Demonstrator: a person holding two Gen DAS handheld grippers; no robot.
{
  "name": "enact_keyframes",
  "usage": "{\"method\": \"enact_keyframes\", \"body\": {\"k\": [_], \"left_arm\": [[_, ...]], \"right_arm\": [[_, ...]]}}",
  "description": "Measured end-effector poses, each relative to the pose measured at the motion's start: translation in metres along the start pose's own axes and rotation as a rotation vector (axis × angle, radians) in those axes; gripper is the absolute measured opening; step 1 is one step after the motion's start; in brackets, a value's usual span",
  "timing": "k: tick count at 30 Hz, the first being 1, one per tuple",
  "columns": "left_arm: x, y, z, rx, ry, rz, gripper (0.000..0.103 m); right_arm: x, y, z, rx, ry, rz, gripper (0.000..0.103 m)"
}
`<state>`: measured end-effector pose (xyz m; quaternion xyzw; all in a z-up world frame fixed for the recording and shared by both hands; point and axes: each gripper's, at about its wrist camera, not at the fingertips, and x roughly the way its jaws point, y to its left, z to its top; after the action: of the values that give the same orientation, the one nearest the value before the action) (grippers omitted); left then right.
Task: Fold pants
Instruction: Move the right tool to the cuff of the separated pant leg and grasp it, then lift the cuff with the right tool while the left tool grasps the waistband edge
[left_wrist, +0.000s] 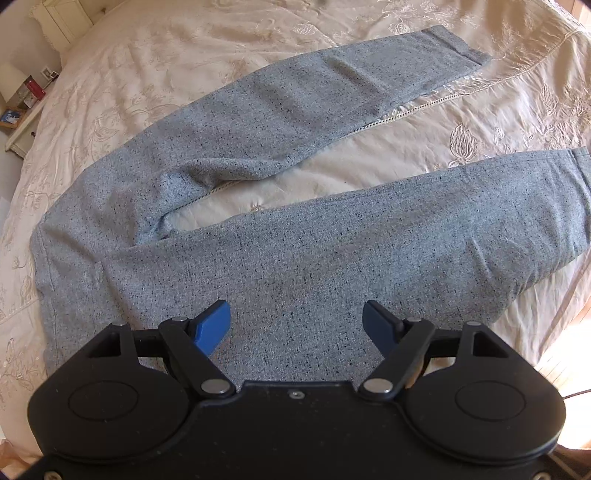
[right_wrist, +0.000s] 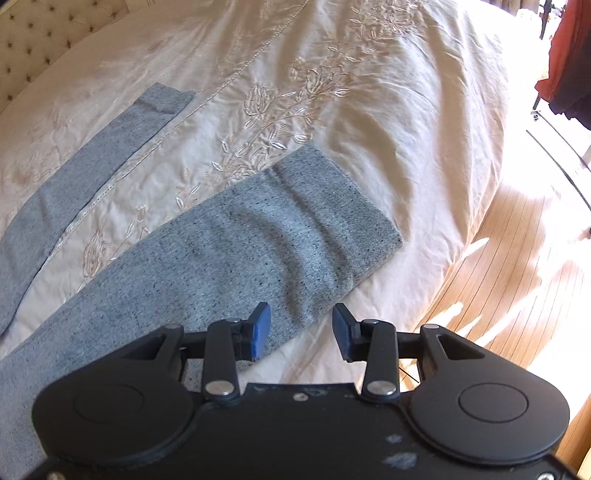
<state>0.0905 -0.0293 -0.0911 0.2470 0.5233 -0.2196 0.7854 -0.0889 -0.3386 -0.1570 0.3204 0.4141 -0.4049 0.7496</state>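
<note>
Lying flat on the cream bedspread (left_wrist: 461, 122), the grey pants (left_wrist: 295, 258) spread in a V: waistband at the left edge of the left wrist view, both legs running toward the upper right. The left gripper (left_wrist: 296, 325) hovers over the near thigh, jaws wide apart and empty. The right gripper (right_wrist: 301, 330), also parted and empty, hangs at the near leg's lower edge, closest to its hem (right_wrist: 354, 199).
</note>
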Motion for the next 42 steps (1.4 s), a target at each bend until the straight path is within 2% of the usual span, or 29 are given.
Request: {"method": "enact_keyframes", "body": {"k": [5,7,11,12,14,15,22,26,31,35,42], "left_arm": [[0.006,-0.006,0.009,-0.016,0.031,-0.004,0.080],[0.007,-0.010,0.012,-0.026,0.041,0.016,0.080],[0.008,-0.019,0.016,-0.073,0.073,0.063,0.080],[0.008,-0.021,0.017,-0.088,0.079,0.073,0.080],[0.008,-0.026,0.021,-0.120,0.095,0.090,0.080],[0.009,-0.030,0.023,-0.135,0.102,0.099,0.080],[0.009,-0.048,0.039,-0.228,0.102,0.124,0.080],[0.006,-0.047,0.040,-0.309,0.101,0.125,0.080],[-0.003,-0.028,0.022,-0.466,0.111,0.147,0.080],[-0.014,-0.001,-0.003,-0.603,0.123,0.200,0.080],[-0.022,0.055,-0.052,-0.738,0.135,0.273,0.080]], "right_arm": [[0.029,-0.027,0.011,0.072,0.027,-0.001,0.040],[0.040,-0.039,0.013,0.121,0.043,0.003,0.040],[0.059,-0.058,0.021,0.235,0.084,0.104,0.042],[0.062,-0.059,0.027,0.243,0.118,0.129,0.039],[0.060,-0.056,0.042,0.232,0.135,0.161,0.027],[0.057,-0.053,0.050,0.213,0.133,0.181,0.008],[0.035,-0.017,0.112,0.050,0.064,0.365,0.008],[0.034,0.002,0.139,0.017,0.047,0.431,0.008],[0.032,0.026,0.161,-0.028,0.059,0.480,0.008],[0.036,0.041,0.170,-0.053,0.067,0.497,0.008],[0.033,0.037,0.166,-0.081,0.066,0.471,0.009]]}}
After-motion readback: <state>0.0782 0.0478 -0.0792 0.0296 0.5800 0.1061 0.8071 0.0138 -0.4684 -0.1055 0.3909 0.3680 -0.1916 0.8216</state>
